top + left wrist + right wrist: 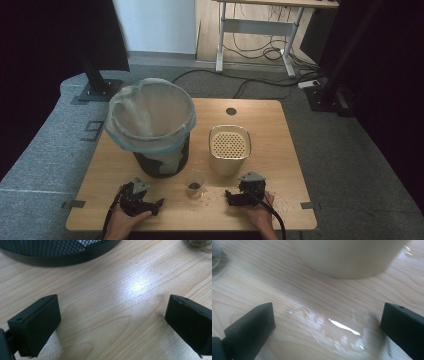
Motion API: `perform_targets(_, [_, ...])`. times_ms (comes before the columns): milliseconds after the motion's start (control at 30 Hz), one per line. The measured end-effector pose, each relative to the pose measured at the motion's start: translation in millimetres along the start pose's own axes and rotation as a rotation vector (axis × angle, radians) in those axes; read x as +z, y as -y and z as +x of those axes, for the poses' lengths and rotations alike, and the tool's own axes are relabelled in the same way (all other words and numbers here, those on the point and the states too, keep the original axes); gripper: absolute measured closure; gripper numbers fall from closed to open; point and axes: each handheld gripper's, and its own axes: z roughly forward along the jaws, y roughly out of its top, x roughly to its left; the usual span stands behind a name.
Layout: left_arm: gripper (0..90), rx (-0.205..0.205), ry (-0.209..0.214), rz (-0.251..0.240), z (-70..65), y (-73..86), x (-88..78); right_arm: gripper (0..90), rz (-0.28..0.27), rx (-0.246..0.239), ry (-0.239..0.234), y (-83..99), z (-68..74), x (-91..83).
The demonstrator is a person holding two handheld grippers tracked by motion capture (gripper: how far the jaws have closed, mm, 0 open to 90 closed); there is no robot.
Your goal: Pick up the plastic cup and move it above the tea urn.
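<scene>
My left gripper [142, 197] rests on the wooden table [280, 150] near its front edge, a hand on it. In the left gripper view the left gripper [112, 305] stands open over bare wood, below the black mesh base of the waste bin [55, 252]. My right gripper [242, 192] lies at the front right, also in a hand. In the right gripper view the right gripper [328, 312] is open over shiny wet spots [337, 327], with the cream container [347, 257] just beyond. Nothing is between either pair of jaws.
The waste bin [150, 127] with a pale plastic liner stands at the table's left. A cream container [229, 148] with a perforated top stands to its right. A small glass [194, 184] with dark bits sits between the grippers. Specks [215, 196] lie scattered beside it.
</scene>
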Motion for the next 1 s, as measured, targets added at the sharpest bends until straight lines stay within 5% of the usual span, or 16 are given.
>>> perform_targets(167, [3.3,-0.019,0.001,0.008,3.0,0.7,-3.7,10.7,-0.017,0.017,0.021,1.3,9.1,-4.8])
perform_targets(333, [3.3,-0.015,-0.009,0.004,2.7,1.3,-3.1,12.5,-0.066,-0.027,0.032,0.2,21.0,-13.3])
perform_targets(433, [3.1,-0.012,-0.012,-0.004,2.3,2.2,-2.7,13.9,-0.162,-0.038,-0.027,-5.8,34.3,-23.7])
perform_targets(567, [4.4,-0.02,-0.013,-0.014,2.9,4.7,-4.8,17.5,-0.215,-0.048,-0.062,-9.8,45.3,-27.9])
perform_targets(800, [4.3,-0.02,-0.022,-0.011,2.2,3.8,-3.8,18.0,-0.235,-0.087,-0.181,-17.6,70.1,-26.1])
perform_targets(1000, [4.2,-0.022,-0.023,-0.01,2.1,3.6,-3.5,19.7,-0.256,-0.129,-0.232,-27.3,92.1,-10.0])
